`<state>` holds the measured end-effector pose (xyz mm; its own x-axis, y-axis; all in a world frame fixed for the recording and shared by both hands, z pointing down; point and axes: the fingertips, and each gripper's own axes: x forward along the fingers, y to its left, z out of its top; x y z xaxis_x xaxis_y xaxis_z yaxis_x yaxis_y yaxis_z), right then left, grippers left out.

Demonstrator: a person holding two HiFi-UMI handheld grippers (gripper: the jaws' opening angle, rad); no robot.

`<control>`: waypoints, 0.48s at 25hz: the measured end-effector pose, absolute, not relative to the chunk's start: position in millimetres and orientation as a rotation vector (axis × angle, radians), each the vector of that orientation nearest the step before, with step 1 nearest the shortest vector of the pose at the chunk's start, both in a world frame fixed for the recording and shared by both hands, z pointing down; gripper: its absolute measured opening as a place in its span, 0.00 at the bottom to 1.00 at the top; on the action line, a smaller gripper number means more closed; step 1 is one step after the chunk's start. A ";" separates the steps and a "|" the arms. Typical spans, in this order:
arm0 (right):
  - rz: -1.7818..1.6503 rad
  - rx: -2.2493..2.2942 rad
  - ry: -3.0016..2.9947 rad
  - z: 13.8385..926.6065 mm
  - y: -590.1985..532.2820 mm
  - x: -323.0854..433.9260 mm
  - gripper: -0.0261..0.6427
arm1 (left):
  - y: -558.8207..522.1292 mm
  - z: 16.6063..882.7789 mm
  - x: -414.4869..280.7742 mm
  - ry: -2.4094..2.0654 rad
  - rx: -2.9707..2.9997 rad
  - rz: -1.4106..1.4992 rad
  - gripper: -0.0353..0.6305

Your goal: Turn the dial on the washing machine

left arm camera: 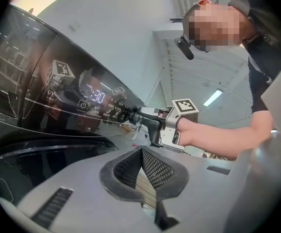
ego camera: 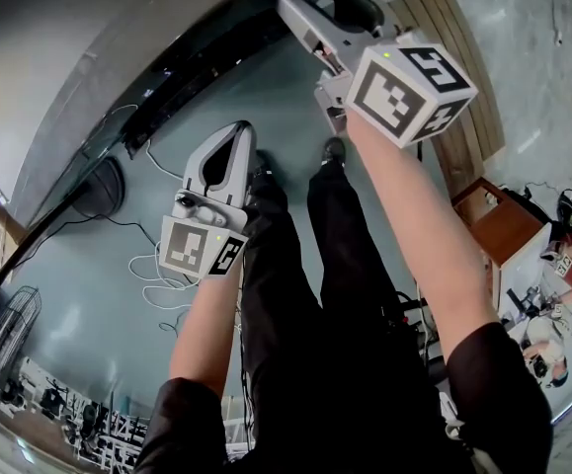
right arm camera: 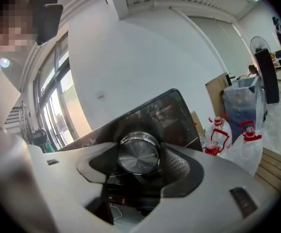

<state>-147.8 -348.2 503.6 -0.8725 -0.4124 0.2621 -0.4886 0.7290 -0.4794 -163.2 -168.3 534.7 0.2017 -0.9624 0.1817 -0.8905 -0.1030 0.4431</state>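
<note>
Gripping dial on washing machine panel with right claw, pads clamped either side, face-on for a clean twist. Holding left claw closed, empty, low, clear of panel. Probably ready to rotate.

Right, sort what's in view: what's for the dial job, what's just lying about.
For the job: washing machine, dial, right gripper closed on it.
Lying about: floor cables, fan, red-capped bottles, idle left gripper.
</note>
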 end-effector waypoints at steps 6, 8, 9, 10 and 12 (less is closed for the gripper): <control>0.748 0.731 -2.800 505.7 -346.8 -148.4 0.48 | -166.6 535.9 -163.0 -1.721 2.028 -0.207 0.07; 0.732 0.743 -2.807 504.9 -347.1 -147.7 0.48 | -166.7 535.4 -163.7 -1.724 2.028 -0.207 0.07; 0.716 0.752 -2.810 504.2 -347.2 -147.2 0.48 | -166.7 535.1 -163.9 -1.725 2.028 -0.208 0.07; 0.697 0.761 -2.815 503.4 -347.2 -146.6 0.48 | -166.6 534.9 -164.1 -1.727 2.027 -0.209 0.07; 0.658 0.772 -2.824 501.4 -346.5 -145.3 0.48 | -166.2 534.8 -164.2 -1.729 2.027 -0.210 0.07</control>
